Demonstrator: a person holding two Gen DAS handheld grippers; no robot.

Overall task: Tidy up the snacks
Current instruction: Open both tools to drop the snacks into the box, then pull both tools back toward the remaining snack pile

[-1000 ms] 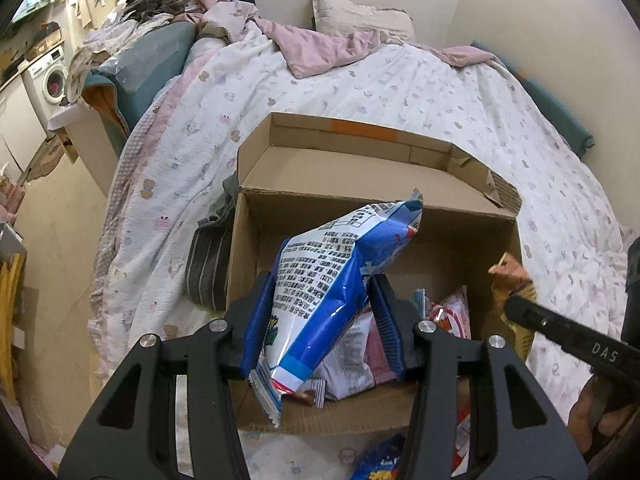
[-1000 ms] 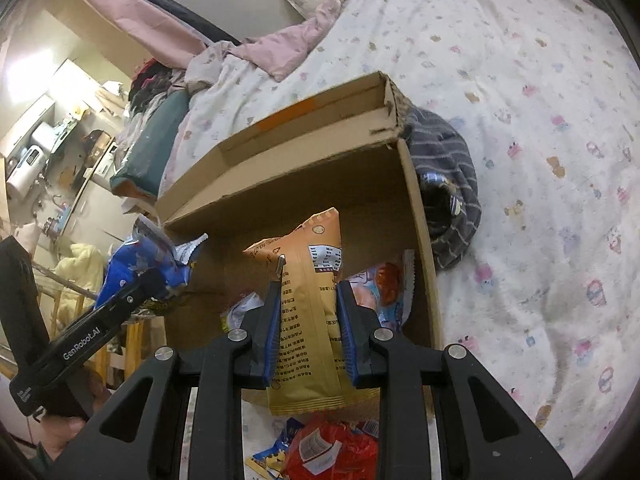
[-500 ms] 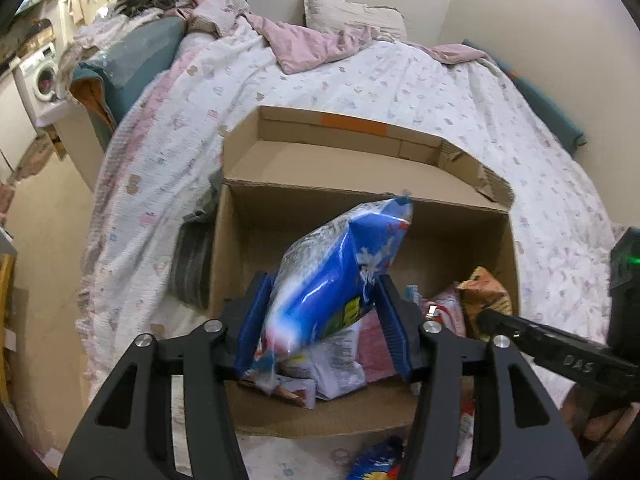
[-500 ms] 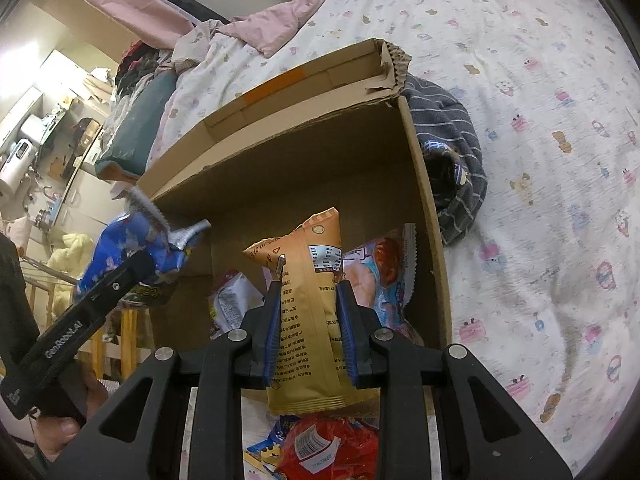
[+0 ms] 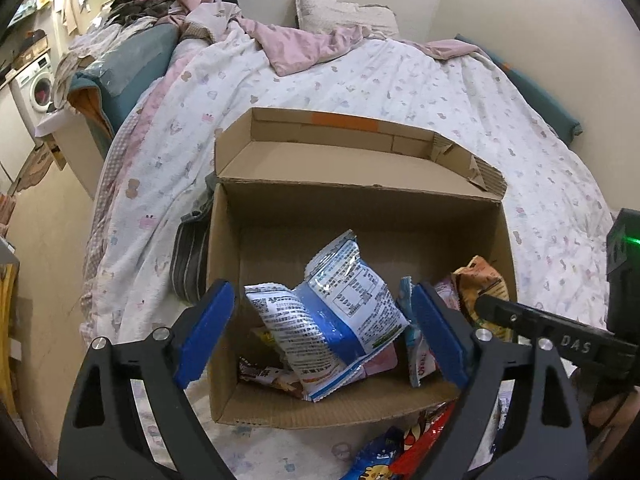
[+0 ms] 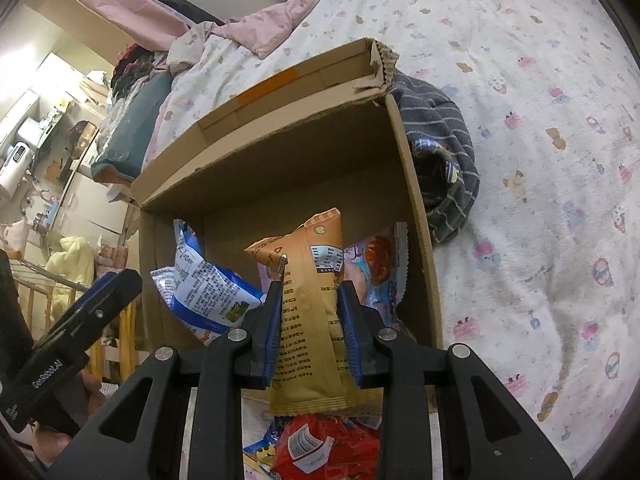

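Observation:
An open cardboard box (image 5: 360,196) lies on the bed and holds several snack packets. A blue and white snack bag (image 5: 340,320) rests loose inside it on the other packets; it also shows in the right wrist view (image 6: 204,292). My left gripper (image 5: 320,328) is open above the box's near edge, its blue pads wide apart on either side of the bag. My right gripper (image 6: 310,312) is shut on an orange snack packet (image 6: 310,308) and holds it upright over the box's near right part (image 6: 416,240).
More snack packets lie on the bedsheet in front of the box, red (image 6: 324,444) and blue (image 5: 376,456). A striped dark garment (image 6: 444,160) lies against the box's side. The bed drops off to the floor (image 5: 44,240) on the left.
My left gripper has opened and let go of the blue and white bag, which has dropped into the box. My right gripper still holds the orange packet, slightly closer to the box.

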